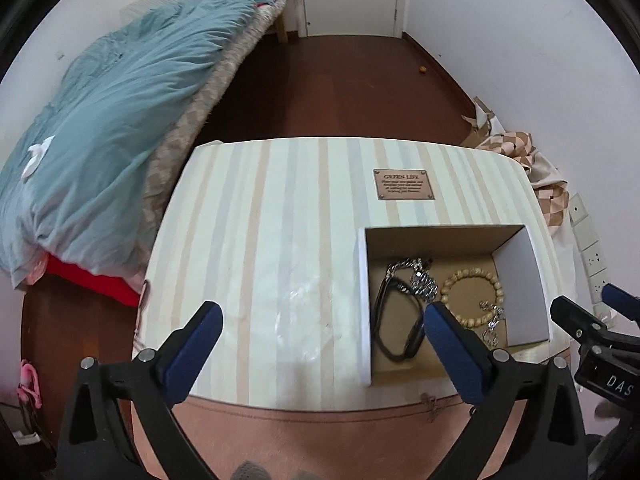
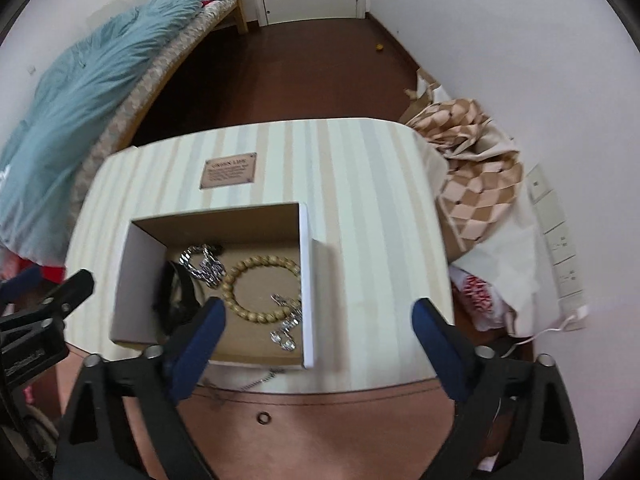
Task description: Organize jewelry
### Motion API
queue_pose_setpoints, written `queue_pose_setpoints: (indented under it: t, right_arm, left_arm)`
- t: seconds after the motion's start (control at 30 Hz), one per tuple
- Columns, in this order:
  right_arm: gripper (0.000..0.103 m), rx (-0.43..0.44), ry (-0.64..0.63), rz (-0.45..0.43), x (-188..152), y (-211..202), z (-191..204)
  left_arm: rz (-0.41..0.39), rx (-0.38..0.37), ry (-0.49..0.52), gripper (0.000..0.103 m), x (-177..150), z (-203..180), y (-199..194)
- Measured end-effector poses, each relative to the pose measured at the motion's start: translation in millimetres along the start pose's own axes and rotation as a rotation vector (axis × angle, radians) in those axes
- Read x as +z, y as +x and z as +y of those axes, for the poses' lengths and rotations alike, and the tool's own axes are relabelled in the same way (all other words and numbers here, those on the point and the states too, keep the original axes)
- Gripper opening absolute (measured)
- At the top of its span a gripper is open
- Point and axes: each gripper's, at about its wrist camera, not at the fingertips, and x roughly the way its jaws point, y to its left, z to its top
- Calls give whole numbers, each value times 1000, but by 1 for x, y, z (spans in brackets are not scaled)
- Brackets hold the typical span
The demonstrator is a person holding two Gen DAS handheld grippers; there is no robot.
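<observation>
A: What do we have in front of us?

B: A striped box (image 1: 280, 240) with a brown label plate (image 1: 404, 185) on its lid, and on it a small open cardboard tray (image 2: 132, 280). All the jewelry we can see lies inside that tray.

A: What is in it?

B: A wooden bead bracelet (image 2: 262, 286) on the right half of the floor, a silver chain (image 2: 202, 266) toward the back, a black band (image 1: 396, 320) on the left, and small silver pieces (image 2: 286, 322) at the bracelet's near right edge, touching it.

A: And our tongs?

B: The left gripper (image 1: 322, 316) hangs above the box lid with its jaws spread wide and nothing between them; its right finger overlaps the tray. The right gripper (image 2: 316, 312) is likewise spread and empty, its left finger over the tray's near edge.

A: Anything around us?

B: A bed with a blue quilt (image 1: 120, 112) to the left, checked cloth (image 2: 476, 176) to the right, and a dark wooden floor (image 1: 340, 92).
</observation>
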Motion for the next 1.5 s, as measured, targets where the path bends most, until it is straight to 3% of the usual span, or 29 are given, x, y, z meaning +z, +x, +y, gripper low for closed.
queue_pose_setpoints:
  t: [0.33, 1.07, 1.33, 1.5]
  right_arm:
    - [101, -2, -7, -40, -30, -35, 9]
    - [101, 6, 6, -299, -81, -200, 8]
    - [101, 33, 52, -288, -89, -195, 4]
    - [101, 64, 98, -197, -98, -147, -8]
  left_arm:
    - [-55, 0, -16, 103, -27, -1, -40]
    - [-251, -71, -26, 103, -70, 4, -184]
    - [-235, -63, -30, 103, -79, 6, -183]
    - [-184, 31, -37, 103, -88, 5, -151]
